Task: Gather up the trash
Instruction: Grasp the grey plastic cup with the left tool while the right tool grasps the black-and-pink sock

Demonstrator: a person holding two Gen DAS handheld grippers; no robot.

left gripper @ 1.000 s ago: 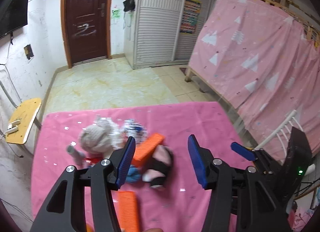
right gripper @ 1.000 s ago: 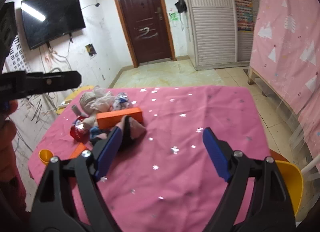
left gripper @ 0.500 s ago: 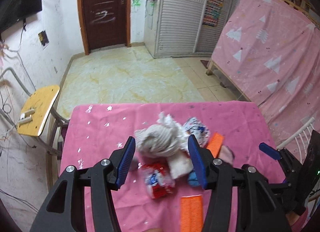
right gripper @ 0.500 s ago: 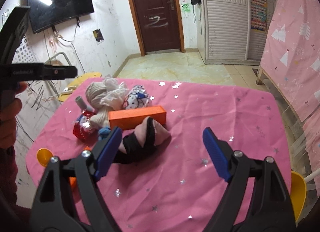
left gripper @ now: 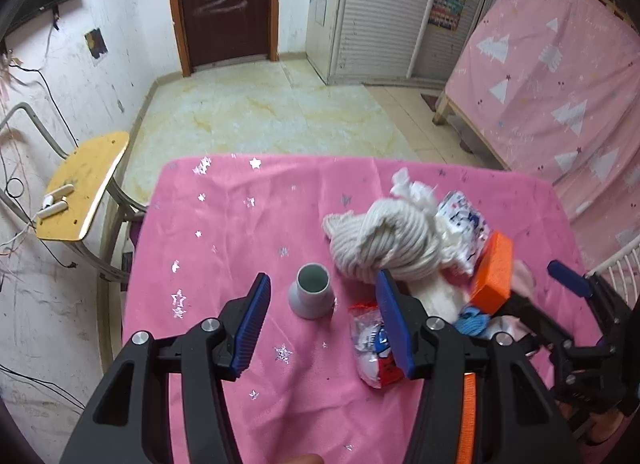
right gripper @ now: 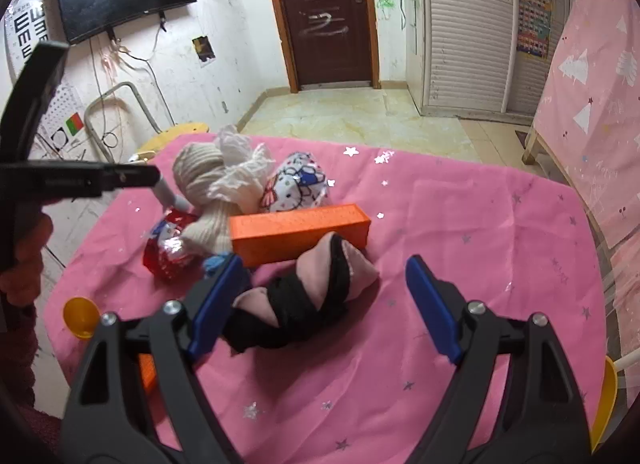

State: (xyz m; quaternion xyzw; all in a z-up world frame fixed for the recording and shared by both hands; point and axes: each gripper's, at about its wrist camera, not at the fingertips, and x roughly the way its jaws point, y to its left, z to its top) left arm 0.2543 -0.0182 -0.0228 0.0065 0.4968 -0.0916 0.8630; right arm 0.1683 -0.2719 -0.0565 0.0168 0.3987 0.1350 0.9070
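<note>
A pile of trash lies on the pink star-print tablecloth point(left gripper: 240, 224). In the left wrist view I see a grey cup-like piece point(left gripper: 312, 290), a red and white wrapper point(left gripper: 374, 348), a cream yarn bundle point(left gripper: 384, 240), a printed wrapper point(left gripper: 464, 220) and an orange box point(left gripper: 494, 274). My left gripper point(left gripper: 324, 324) is open, just in front of the grey piece. In the right wrist view my right gripper point(right gripper: 324, 304) is open around a pink and black sock bundle point(right gripper: 312, 296), behind which lie the orange box point(right gripper: 300, 226) and the red wrapper point(right gripper: 170, 250).
A yellow chair point(left gripper: 84, 184) stands left of the table. A small orange cup point(right gripper: 80, 316) sits at the table's left edge. A second orange block point(left gripper: 466, 416) lies under my left gripper's right arm. A pink curtained bed point(left gripper: 560, 84) stands to the right.
My left gripper has swung left across the pile to the grey piece. My right gripper has moved forward, and the sock bundle now lies between its fingers.
</note>
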